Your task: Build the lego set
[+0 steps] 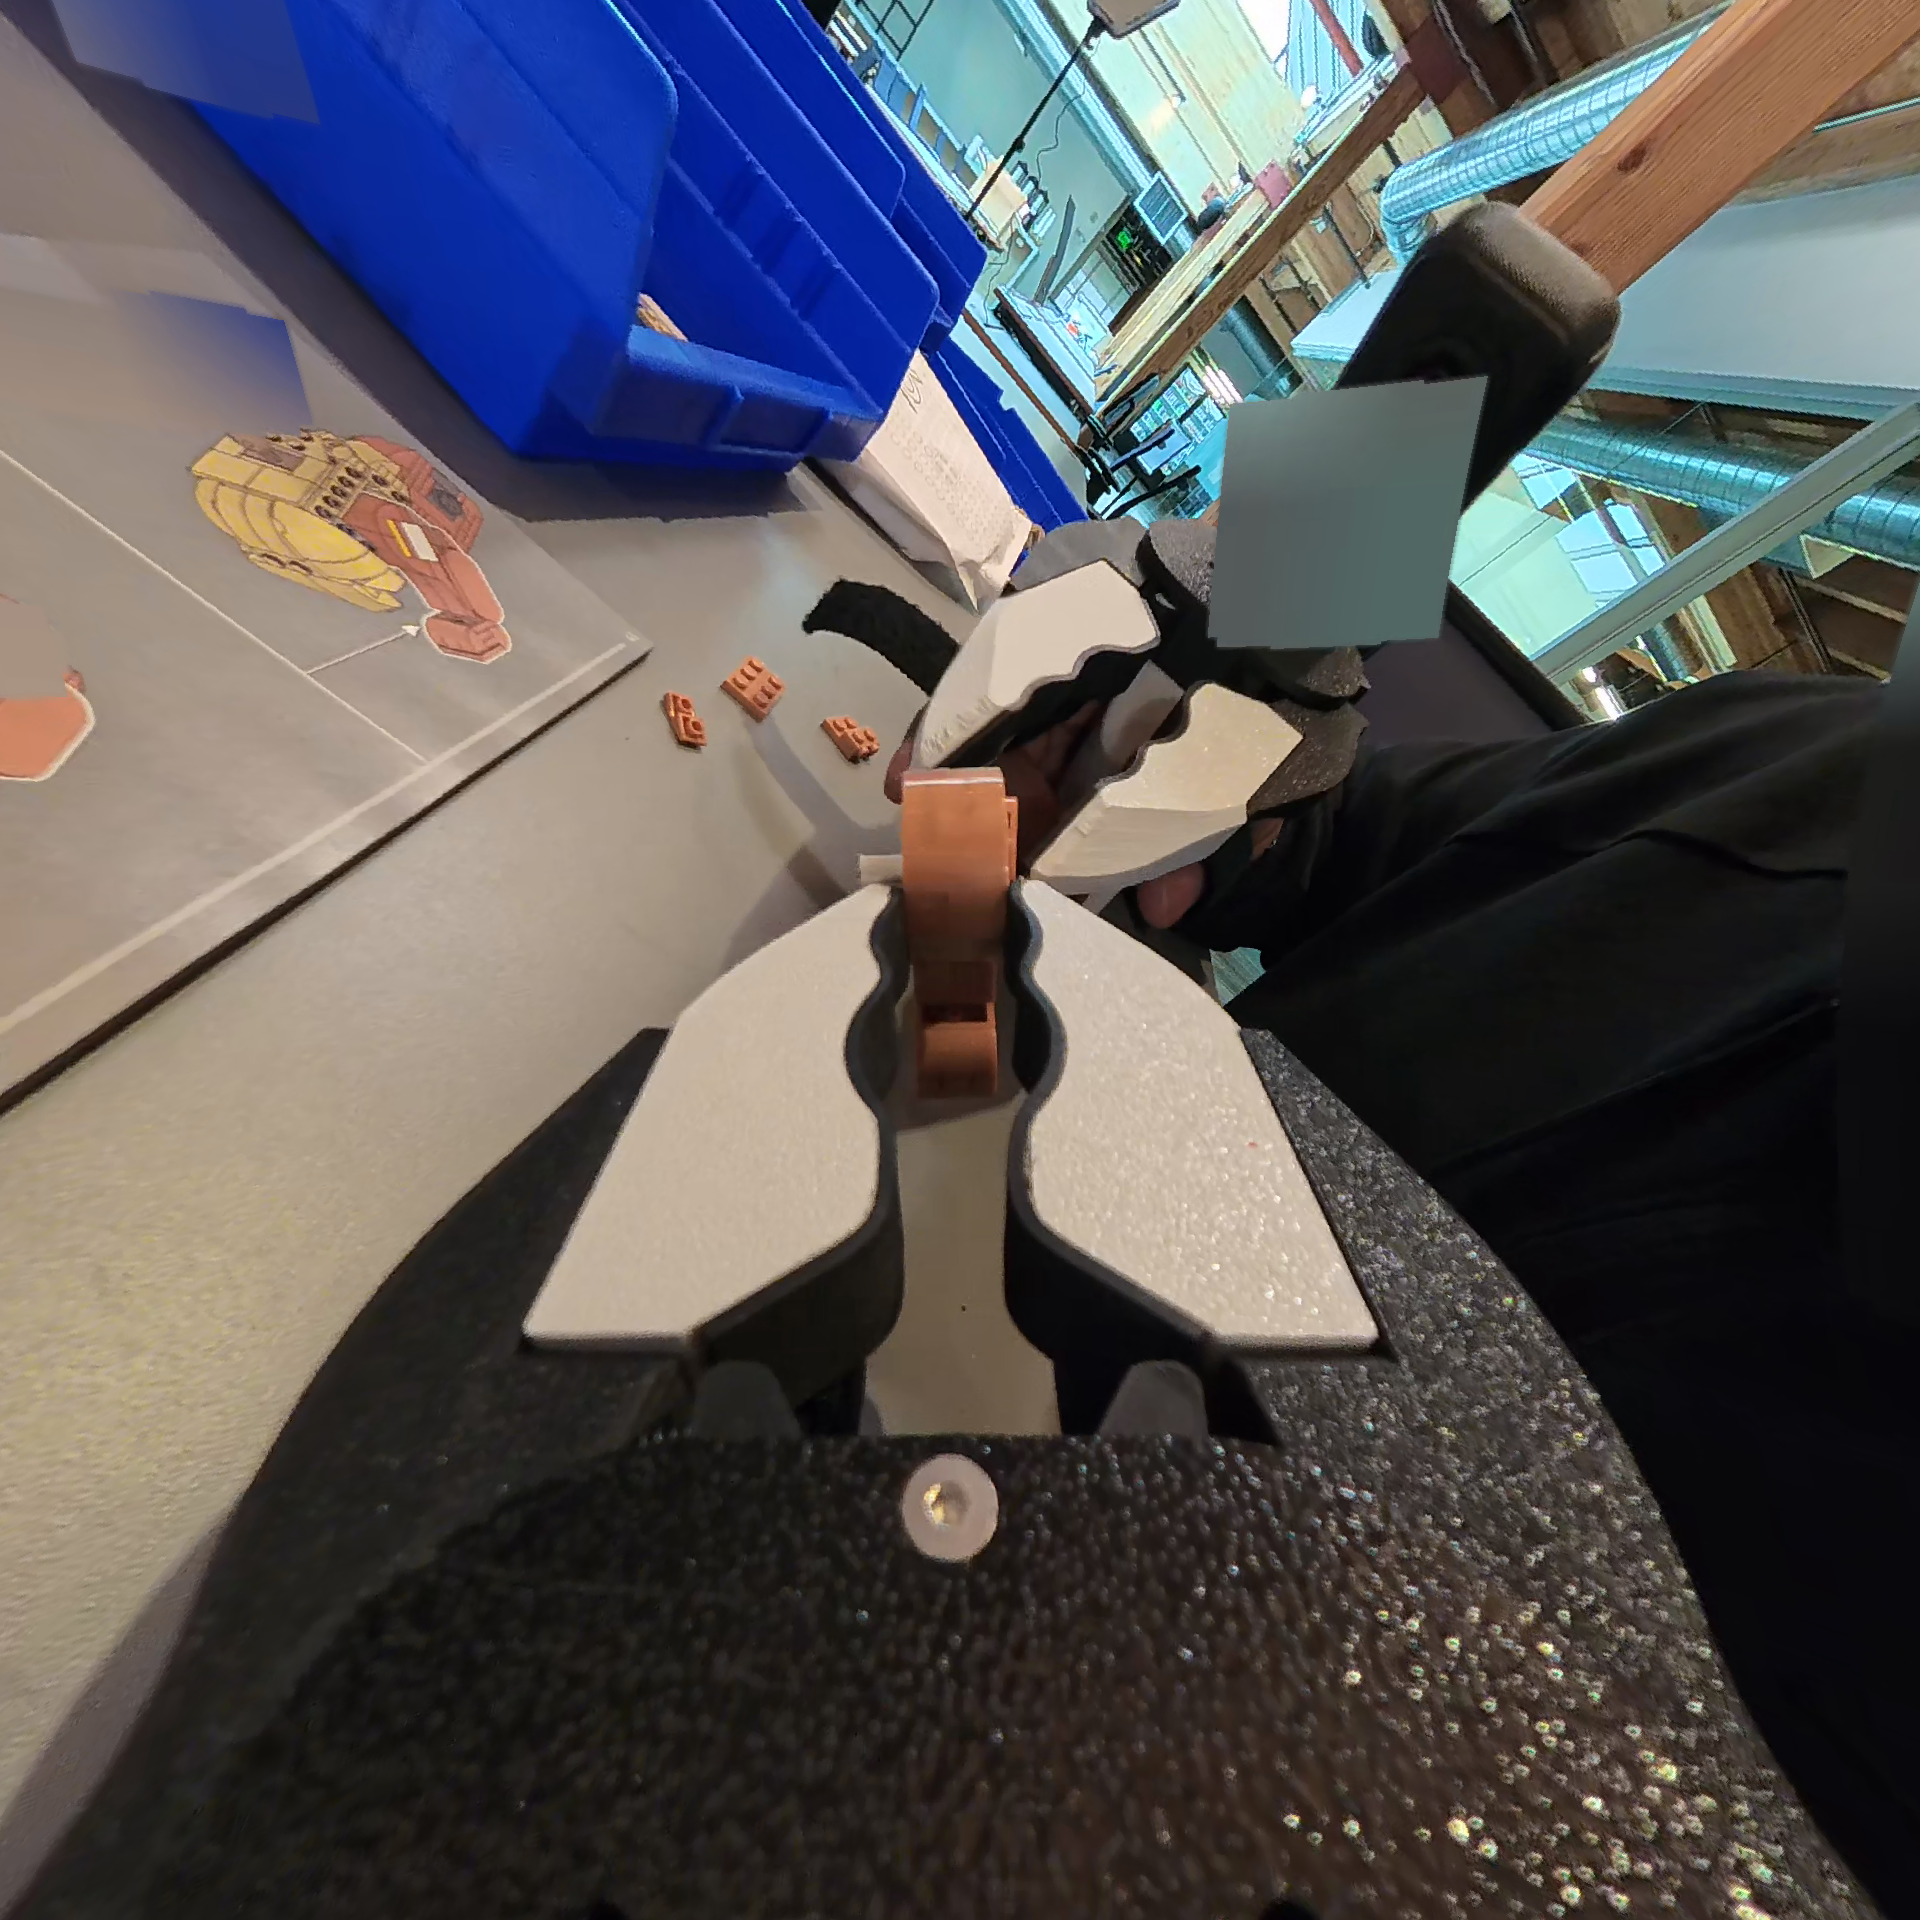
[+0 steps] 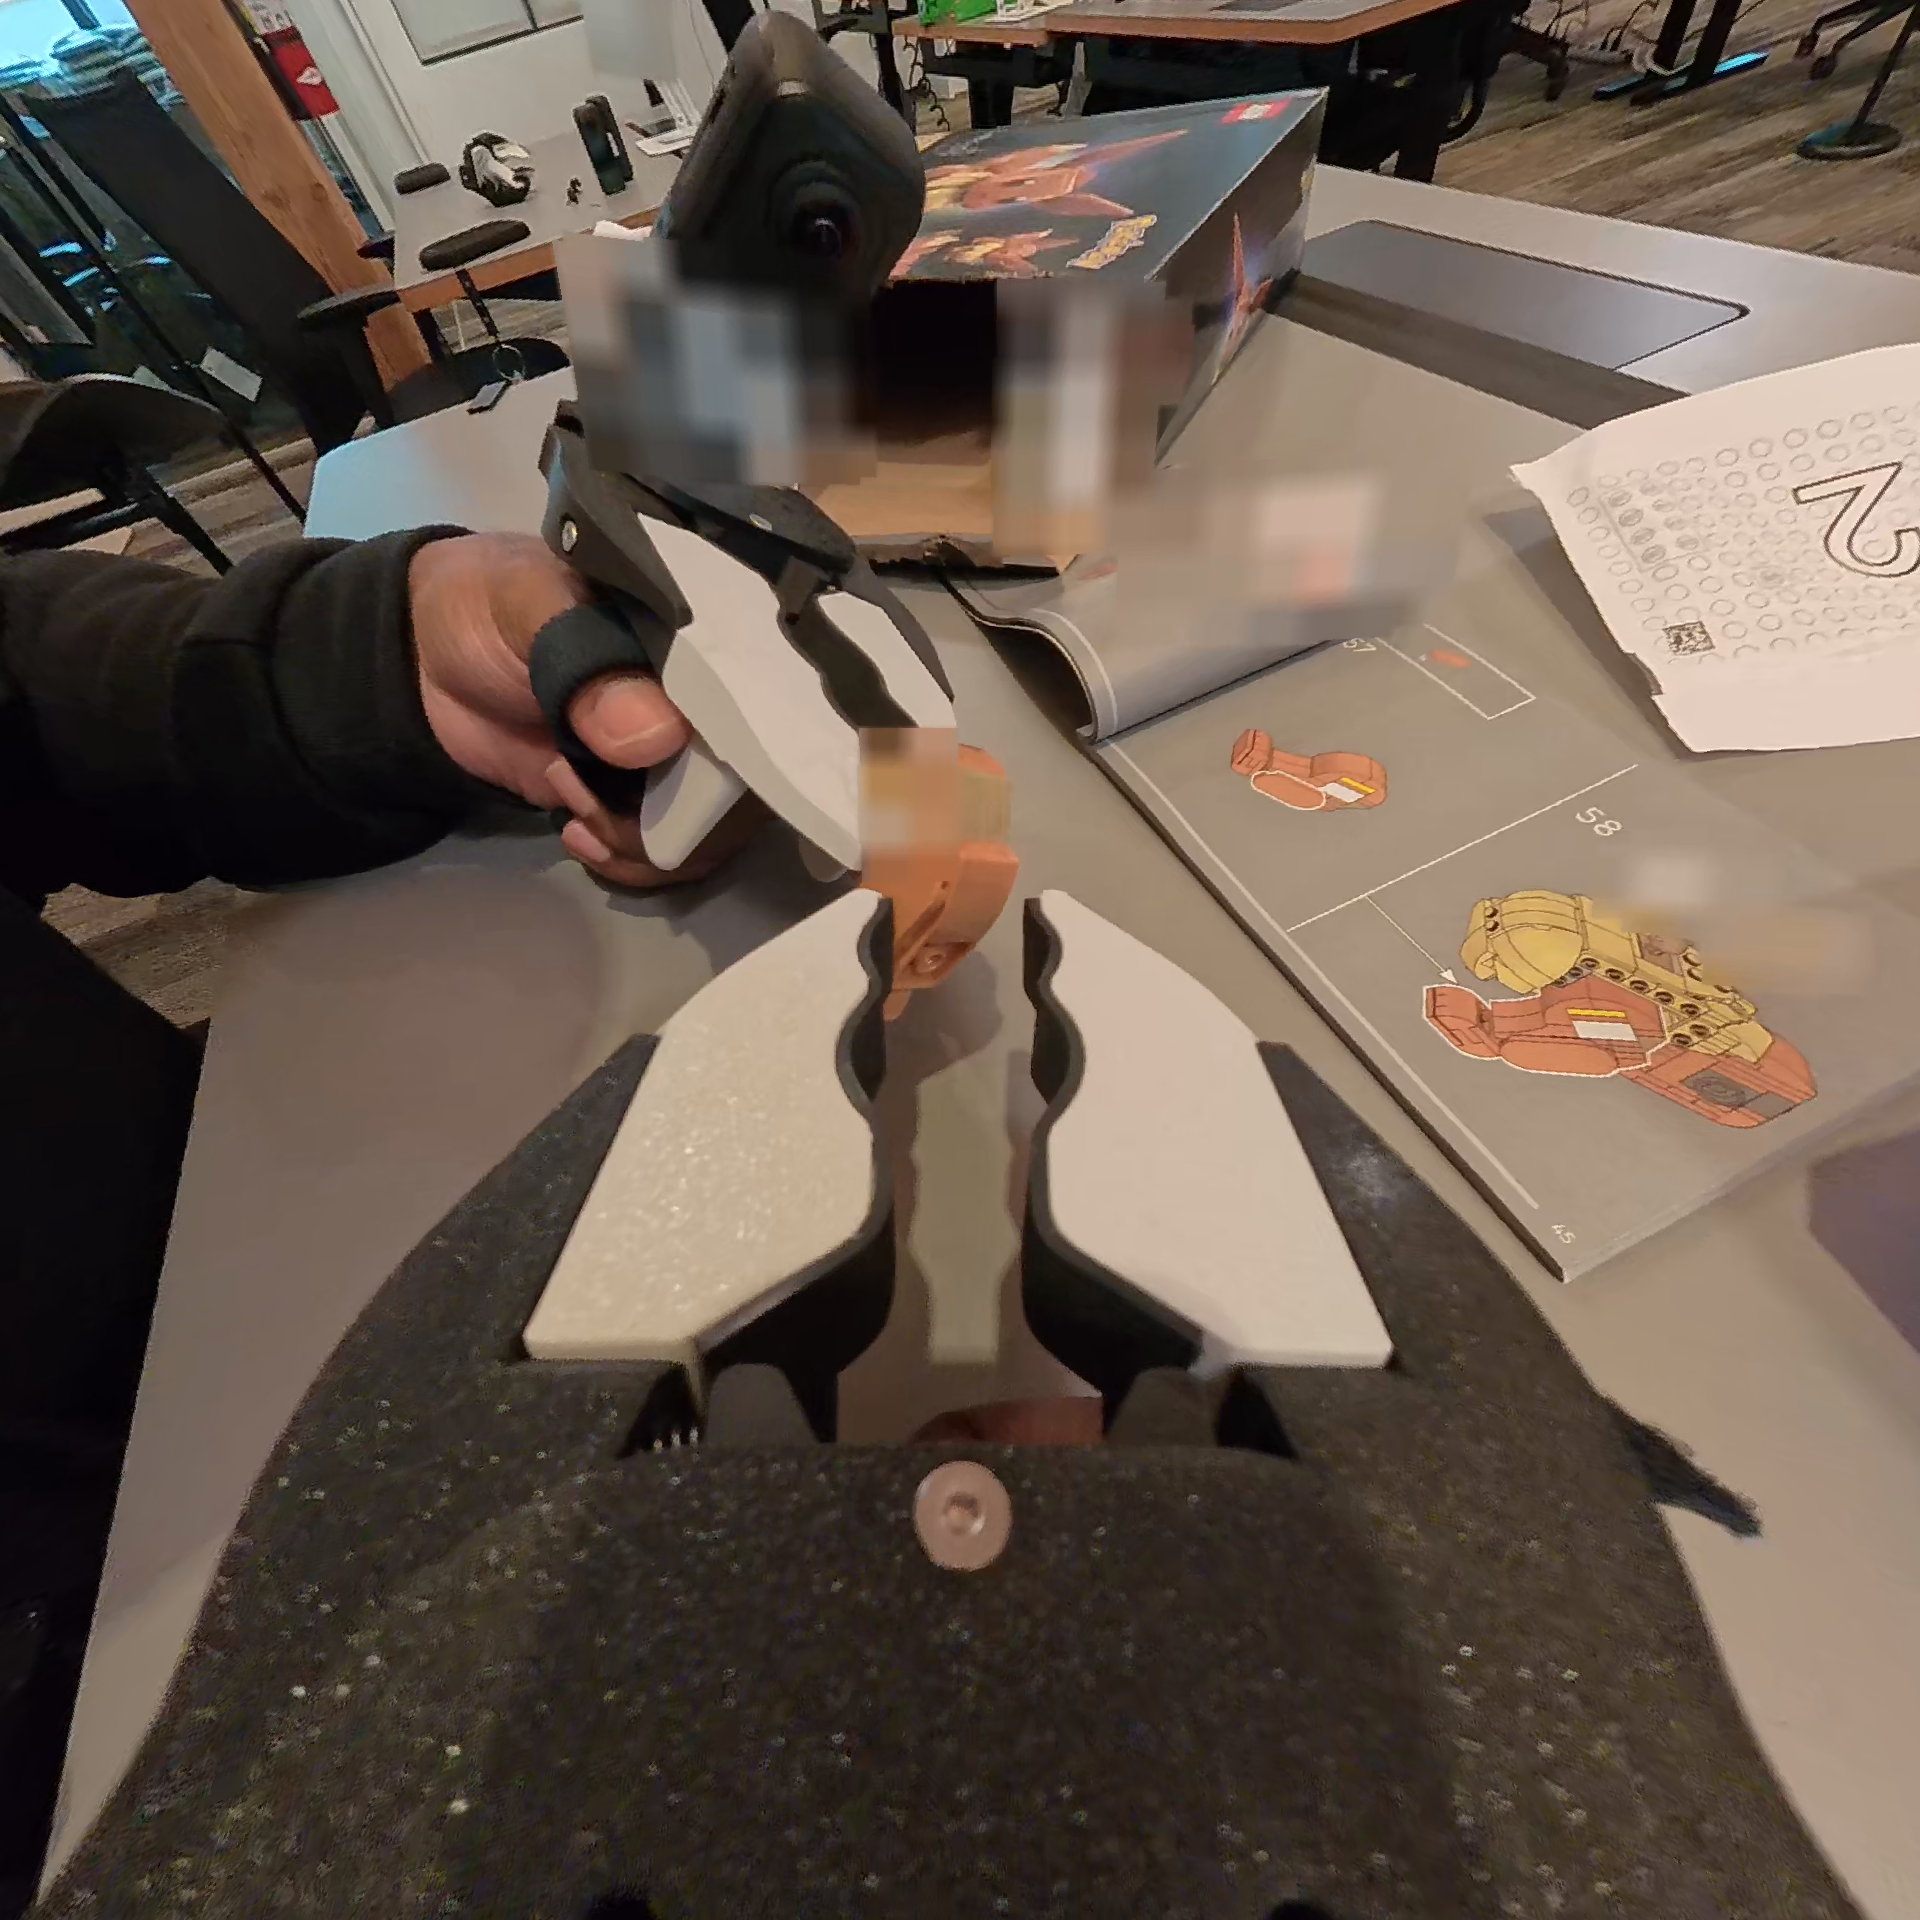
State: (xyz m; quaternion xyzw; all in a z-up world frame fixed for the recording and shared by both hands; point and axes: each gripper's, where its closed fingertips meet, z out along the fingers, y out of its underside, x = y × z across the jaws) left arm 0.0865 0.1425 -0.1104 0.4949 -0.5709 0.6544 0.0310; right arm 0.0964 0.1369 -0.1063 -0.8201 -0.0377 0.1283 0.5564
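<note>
My left gripper (image 1: 951, 914) jaws pinch the brown brick assembly (image 1: 951, 862) at frame centre, above the table (image 1: 312, 1091). Right gripper (image 2: 956, 914) jaws spread, one fingertip beside it. Risk, I judge: a sideways nudge could twist it loose.

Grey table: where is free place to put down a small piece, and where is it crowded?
The grey table is bare below the open instruction booklet. Crowded: three small orange plates past the booklet's corner, blue bins behind, and both grippers meeting at the orange brick assembly.
</note>
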